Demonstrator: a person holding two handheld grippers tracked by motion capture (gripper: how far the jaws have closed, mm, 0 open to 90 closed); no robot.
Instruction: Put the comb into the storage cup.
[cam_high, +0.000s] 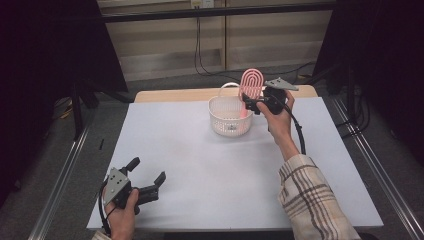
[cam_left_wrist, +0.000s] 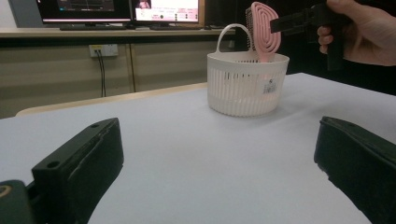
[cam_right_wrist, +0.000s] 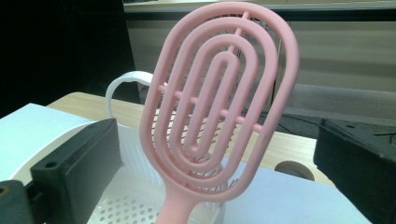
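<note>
A pink oval hairbrush (cam_high: 251, 85) stands handle down in a white slatted basket (cam_high: 230, 120) at the far middle of the table. In the right gripper view the hairbrush (cam_right_wrist: 219, 107) rises between the two black jaws, which stand wide apart and clear of it, above the basket (cam_right_wrist: 135, 158). My right gripper (cam_high: 248, 102) is open beside the brush head. My left gripper (cam_high: 148, 170) rests open near the front left edge with nothing between its jaws. From the left gripper (cam_left_wrist: 215, 140) I see the basket (cam_left_wrist: 243, 84), the brush (cam_left_wrist: 264, 28) and the right gripper (cam_left_wrist: 275, 23) farther off.
A white sheet (cam_high: 200, 160) covers the table, with a strip of wood at its far edge (cam_high: 175, 94). The basket has a looped handle (cam_left_wrist: 226, 35). Dark frame posts stand left and right, and cables hang down the back wall.
</note>
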